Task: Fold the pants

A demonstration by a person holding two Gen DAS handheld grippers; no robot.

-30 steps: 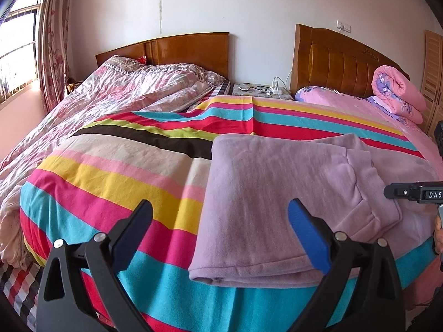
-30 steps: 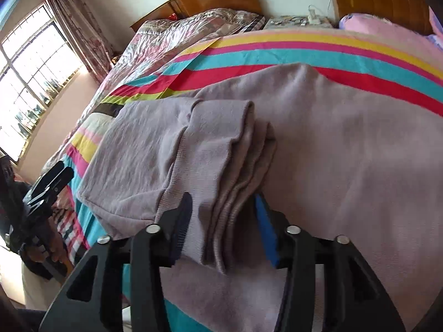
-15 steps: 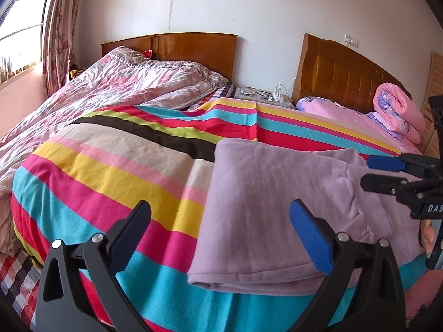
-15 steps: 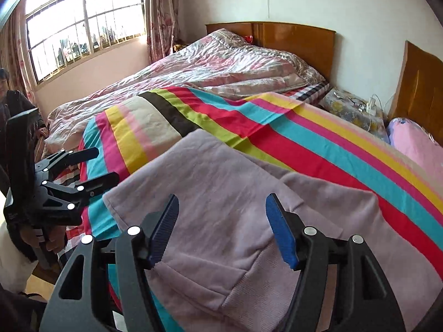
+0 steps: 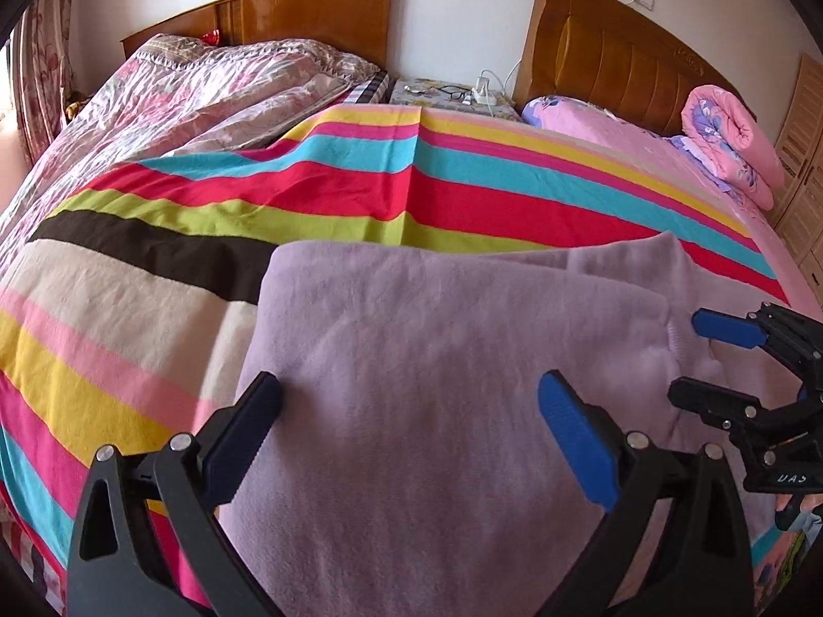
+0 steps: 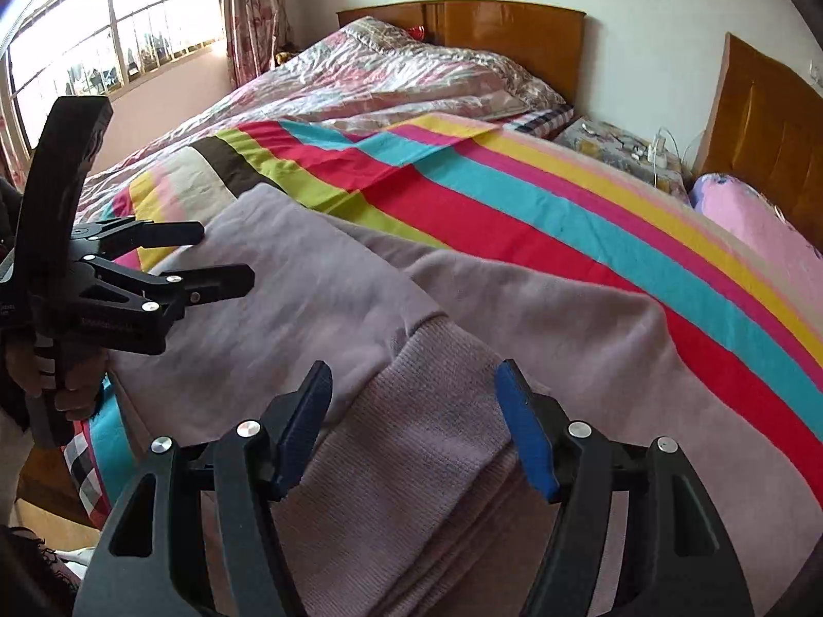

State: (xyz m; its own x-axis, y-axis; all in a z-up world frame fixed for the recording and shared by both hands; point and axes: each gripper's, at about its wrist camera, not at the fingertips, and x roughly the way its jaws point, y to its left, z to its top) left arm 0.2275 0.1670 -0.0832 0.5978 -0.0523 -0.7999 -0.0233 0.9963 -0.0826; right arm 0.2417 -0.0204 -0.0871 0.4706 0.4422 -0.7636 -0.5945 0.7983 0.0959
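Both spread-jawed grippers, left [image 5: 409,414] and right [image 6: 414,424], hover empty over folded lilac fleece pants [image 5: 437,360]; snagging ribbed cuffs [image 6: 437,411] could undo the fold.

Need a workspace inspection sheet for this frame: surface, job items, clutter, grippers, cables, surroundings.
Surface: striped blanket spread over the bed, lightly creased.
Job's things: lilac pants lying folded on the blanket at the near edge; ribbed cuffs stacked on top at the right end.
Clutter: rolled pink quilt by the far headboard; rumpled floral quilt on the neighbouring bed.
Grippers: left gripper open above the pants, holding nothing; right gripper open, fingers either side of the cuffs, not closed on them.
Cables: power strip with white leads on the nightstand between the beds.
Surroundings: window with curtains, wooden headboards, white wall.
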